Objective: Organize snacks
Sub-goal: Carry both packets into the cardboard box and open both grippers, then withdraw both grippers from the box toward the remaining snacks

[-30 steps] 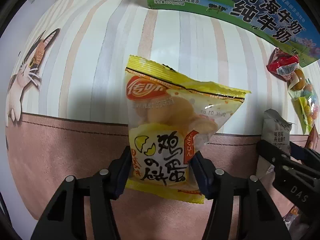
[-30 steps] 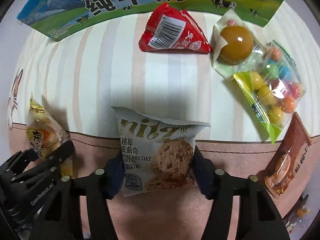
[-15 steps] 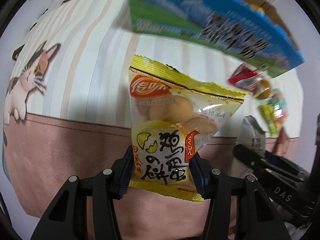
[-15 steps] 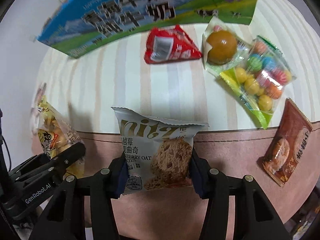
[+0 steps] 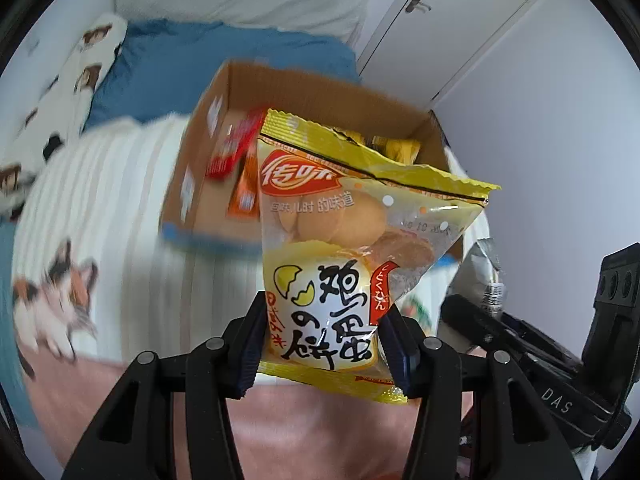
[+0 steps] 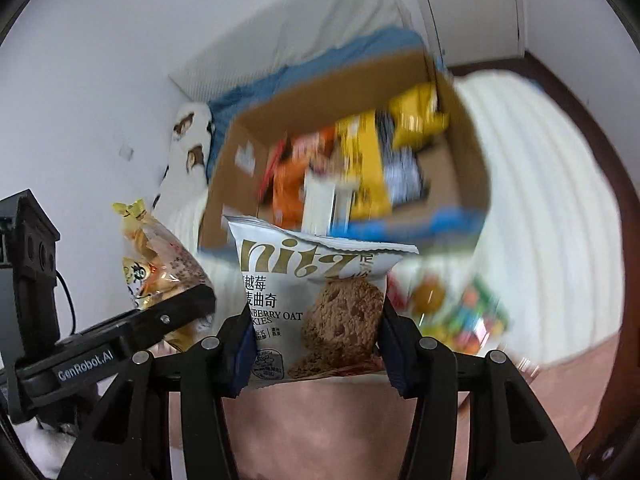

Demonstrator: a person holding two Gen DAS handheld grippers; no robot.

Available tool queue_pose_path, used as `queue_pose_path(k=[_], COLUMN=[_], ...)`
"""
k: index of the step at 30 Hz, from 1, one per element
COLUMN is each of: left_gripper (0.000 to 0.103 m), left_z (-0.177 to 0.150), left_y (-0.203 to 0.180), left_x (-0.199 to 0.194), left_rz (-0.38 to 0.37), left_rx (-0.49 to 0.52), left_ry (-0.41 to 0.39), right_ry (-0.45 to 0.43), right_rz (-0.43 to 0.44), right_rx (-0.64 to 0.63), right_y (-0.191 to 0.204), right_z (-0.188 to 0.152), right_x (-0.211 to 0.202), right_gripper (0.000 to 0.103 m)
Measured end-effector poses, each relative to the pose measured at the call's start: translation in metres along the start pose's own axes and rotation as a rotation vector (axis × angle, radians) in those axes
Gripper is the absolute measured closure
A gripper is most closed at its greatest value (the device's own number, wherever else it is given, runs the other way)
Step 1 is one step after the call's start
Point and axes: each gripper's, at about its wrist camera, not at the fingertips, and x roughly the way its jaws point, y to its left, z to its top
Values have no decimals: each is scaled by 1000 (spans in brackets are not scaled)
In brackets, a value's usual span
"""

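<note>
My left gripper (image 5: 324,344) is shut on a yellow egg-biscuit packet (image 5: 340,256) and holds it up in the air in front of an open cardboard box (image 5: 188,184). My right gripper (image 6: 316,344) is shut on a silver cranberry oat cookie packet (image 6: 316,304), also lifted, just short of the same box (image 6: 464,184). The box holds several snack packs in red, orange and yellow. The right gripper shows at the right of the left wrist view (image 5: 520,356); the left gripper with its packet shows at the left of the right wrist view (image 6: 120,336).
The box stands on a bed with a striped white and pink cover (image 5: 120,208) with cat prints. Loose snacks, a candy bag (image 6: 476,316) among them, lie on the cover right of the cookie packet. A blue pillow (image 5: 200,52), white walls and a door (image 5: 460,20) lie behind.
Both grippers have risen and tilted up with their packets. The view went from looking down on the cover to looking into the open box.
</note>
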Motion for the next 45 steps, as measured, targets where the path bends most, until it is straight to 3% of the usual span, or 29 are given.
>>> queue_pose_path(k=[5,11,18,24,26,27,28,29,30,32,45], left_gripper=[54,54,53,53,53,53,52,44,23,9,9], left_z=[57,95,99,90,84,81,79,78,78,78,83], left_y=[-2,15,45,61,63,64,65,66,66,65,49], left_x=[4,51,107,137,144,147,148,148,148,146,122], left_rz=[59,103,170,179,189,186,185,188,188,183,201], left_rx=[31,5,-32,-59,-61,-66,-71,-78,-78,-76,-26], left_ry=[-22,84,224,321,360,371,373,369,368,353,262], right_ry=[-11,46,126,198,218,227,234,239,244,247,215], right_rz=[-50,-98,-148,-184,-212,-225,-233,-236,-241,-252,-277], right_rx=[-12,7,40,41,53,54,61,63,62,55,26], right_y=[0,-11,-25,-33,-36,-37,-39,-40,-40,-40,-32], right_z=[59,95,105,100,98,97,97,95,94,93,89], right_x=[-5,32,87,124,131,134,136,138,140,143,124], right_gripper=[48,48,48,48,43,28,11,5,5,5,3])
